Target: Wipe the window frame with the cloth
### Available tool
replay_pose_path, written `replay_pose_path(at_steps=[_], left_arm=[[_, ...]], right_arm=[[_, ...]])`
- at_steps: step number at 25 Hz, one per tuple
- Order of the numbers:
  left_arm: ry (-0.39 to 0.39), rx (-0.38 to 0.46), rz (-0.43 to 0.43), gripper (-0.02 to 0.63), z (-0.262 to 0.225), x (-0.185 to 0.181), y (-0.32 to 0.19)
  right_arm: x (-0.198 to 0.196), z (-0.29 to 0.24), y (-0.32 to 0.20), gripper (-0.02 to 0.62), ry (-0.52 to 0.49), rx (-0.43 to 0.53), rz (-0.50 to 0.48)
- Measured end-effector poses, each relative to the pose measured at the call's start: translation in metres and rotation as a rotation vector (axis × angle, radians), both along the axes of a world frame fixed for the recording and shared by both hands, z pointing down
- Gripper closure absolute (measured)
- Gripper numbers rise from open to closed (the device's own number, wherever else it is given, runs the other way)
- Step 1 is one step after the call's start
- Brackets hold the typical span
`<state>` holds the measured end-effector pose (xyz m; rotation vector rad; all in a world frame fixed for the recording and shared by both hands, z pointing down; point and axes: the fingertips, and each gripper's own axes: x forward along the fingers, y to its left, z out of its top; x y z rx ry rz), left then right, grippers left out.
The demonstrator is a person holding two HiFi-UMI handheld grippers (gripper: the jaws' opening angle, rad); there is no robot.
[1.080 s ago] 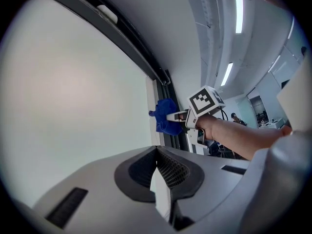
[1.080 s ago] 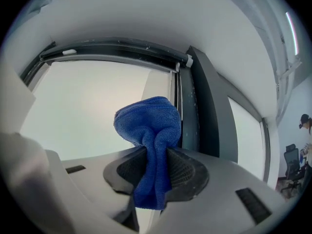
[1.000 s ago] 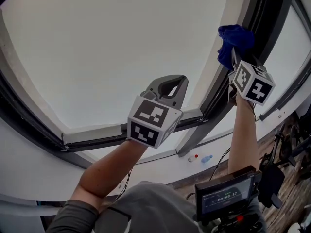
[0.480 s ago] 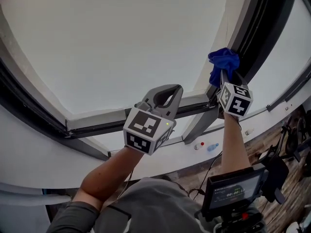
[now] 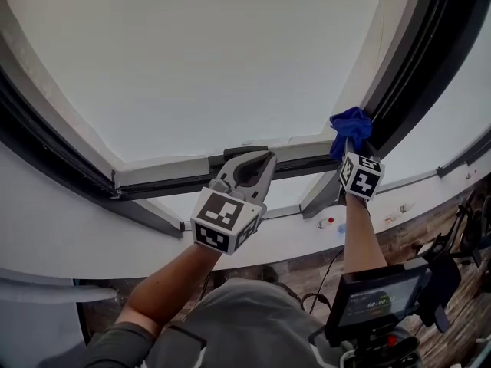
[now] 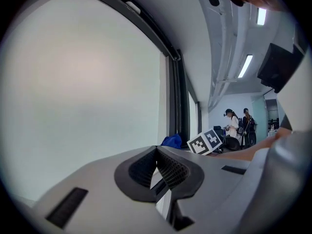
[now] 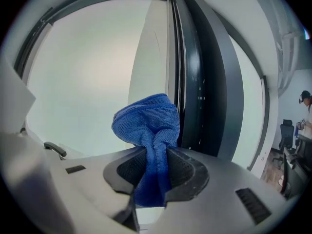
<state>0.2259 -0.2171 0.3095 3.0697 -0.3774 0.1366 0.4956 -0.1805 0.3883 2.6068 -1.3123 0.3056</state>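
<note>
Down the dark upright of the window frame (image 5: 405, 71) my right gripper (image 5: 347, 150) has slid in the head view, so the blue cloth (image 5: 350, 123) it carries now sits where that upright meets the frame's lower rail, with my left gripper (image 5: 261, 159) by the same rail, left of the upright. From the left gripper view, my jaws are pressed together on nothing. From the right gripper view, my jaws pinch the cloth (image 7: 146, 123), its bunched top against the frame's upright (image 7: 195, 82).
</note>
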Motion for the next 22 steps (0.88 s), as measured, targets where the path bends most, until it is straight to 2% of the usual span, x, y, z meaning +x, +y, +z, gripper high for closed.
replay_pose_path(at_steps=[6,10,18,22], left_arm=[[-0.041,-0.016,-0.036,0.598,0.023,-0.016,-0.001],[-0.044,-0.023,-0.07,0.598,0.028,-0.027,-0.007],[-0.012,-0.004,-0.111,0.598,0.015,-0.034,-0.02],[0.021,0.006,-0.119,0.598,-0.002,-0.034,-0.026]], right_arm=[[0.002,0.073,0.003,0.472,-0.135,-0.079,0.016],[0.005,0.097,0.007,0.472,-0.204,-0.072,0.034],[0.008,0.086,-0.001,0.471,-0.221,-0.069,0.035],[-0.006,0.04,-0.006,0.472,-0.203,0.02,0.0]])
